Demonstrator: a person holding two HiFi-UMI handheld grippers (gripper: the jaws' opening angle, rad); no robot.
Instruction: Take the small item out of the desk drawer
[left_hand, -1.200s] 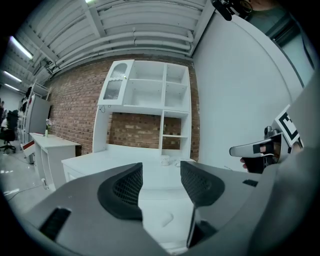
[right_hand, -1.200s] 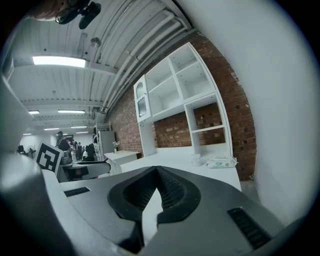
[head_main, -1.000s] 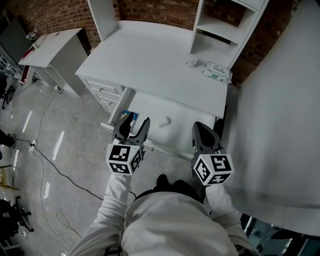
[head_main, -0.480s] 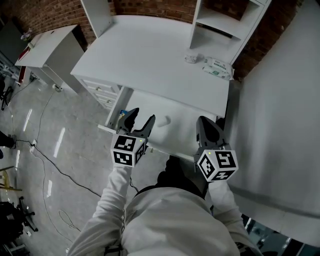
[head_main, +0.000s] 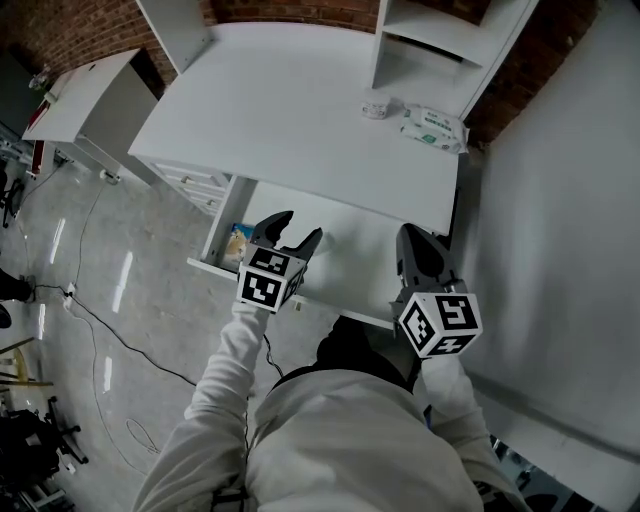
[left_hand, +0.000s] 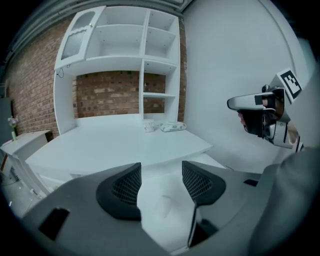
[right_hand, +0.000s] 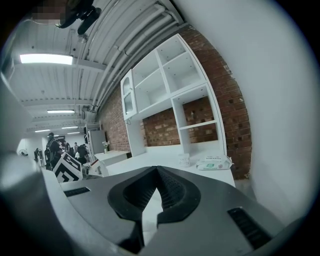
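The white desk's drawer (head_main: 342, 312) stands pulled open under the desktop (head_main: 290, 110). A small colourful packet (head_main: 238, 243) lies at the drawer's left end. A faint white curved shape (head_main: 331, 240) lies mid-drawer. My left gripper (head_main: 297, 228) hangs over the drawer just right of the packet. Its jaws have just been opening and nothing is between them. In the left gripper view, the left gripper (left_hand: 161, 170) frames the bare drawer floor. My right gripper (head_main: 412, 238) is over the drawer's right end, and the right gripper view shows this gripper (right_hand: 157, 173) shut and empty.
A wipes pack (head_main: 432, 125) and a small jar (head_main: 378, 107) sit at the desk's back right below a shelf unit (head_main: 440, 40). A knobbed drawer stack (head_main: 195, 185) is left of the open drawer. A white side table (head_main: 85, 95) and a floor cable (head_main: 120, 350) are at left.
My left gripper has gone forward, right and down over the drawer, opening wider, so the packet now shows to its left. My right gripper has edged forward.
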